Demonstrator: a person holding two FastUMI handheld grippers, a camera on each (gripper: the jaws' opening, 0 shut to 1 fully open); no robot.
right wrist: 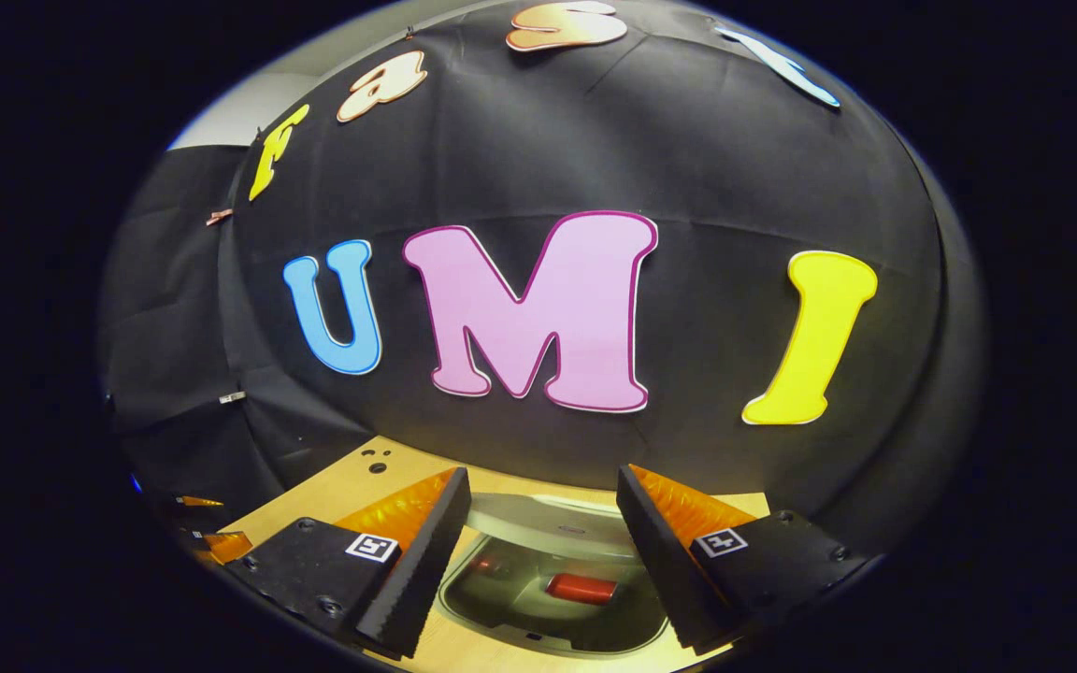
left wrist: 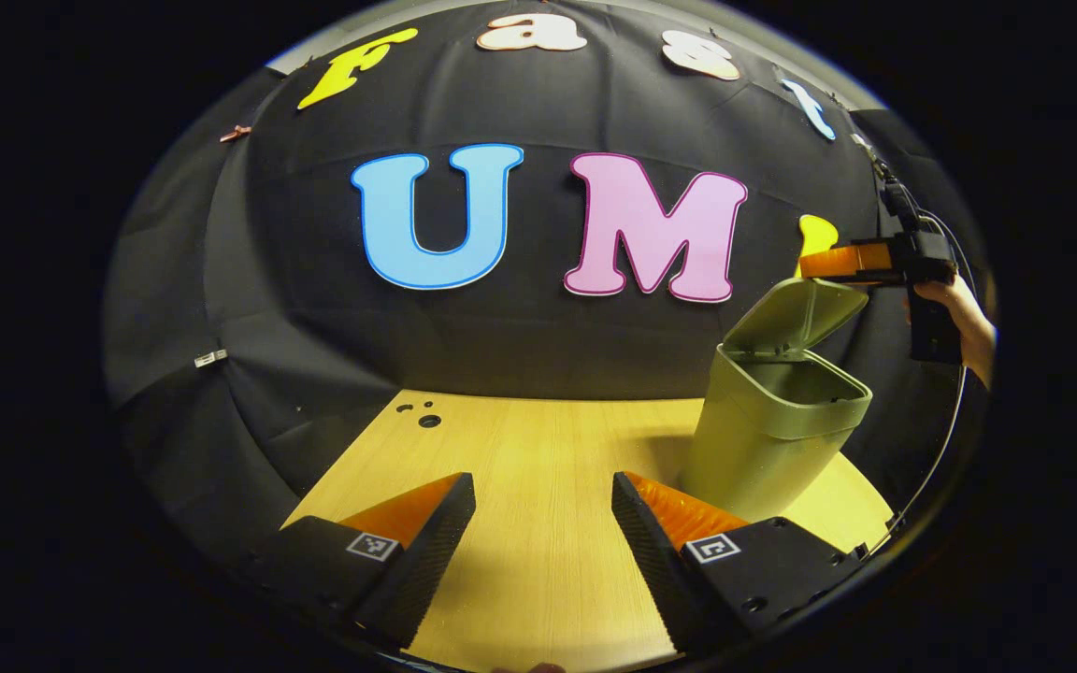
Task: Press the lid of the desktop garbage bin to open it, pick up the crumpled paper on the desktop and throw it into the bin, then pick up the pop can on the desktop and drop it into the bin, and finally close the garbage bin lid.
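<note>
In the left gripper view, the left gripper (left wrist: 543, 523) is being held low over a light wooden table (left wrist: 538, 449), and its two fingers are being kept spread wide apart at the bottom centre of the frame, with bare tabletop showing in the gap and nothing being pinched. At the right of that frame, a green garbage bin (left wrist: 772, 439) is being shown standing upright on the table, its mouth open and its lid (left wrist: 796, 313) tilted up and back at the far side. Just above the raised lid, at the upper right, the right gripper (left wrist: 842, 262) is being held out over the bin by a hand (left wrist: 964, 322); whether it is touching the lid cannot be told. In the right gripper view, the right gripper (right wrist: 543, 523) is being pointed down over the open bin (right wrist: 538, 636), and its fingers are likewise being held spread at the bottom centre with nothing between them. Through that gap, the raised lid (right wrist: 548, 519) is being seen as a pale band at the far side of the opening, and a red pop can (right wrist: 581, 589) is being shown lying on its side inside the bin. The crumpled paper cannot be made out with certainty in the dim interior. A few small dark holes (left wrist: 422, 414) are being shown near the table's far left edge.
</note>
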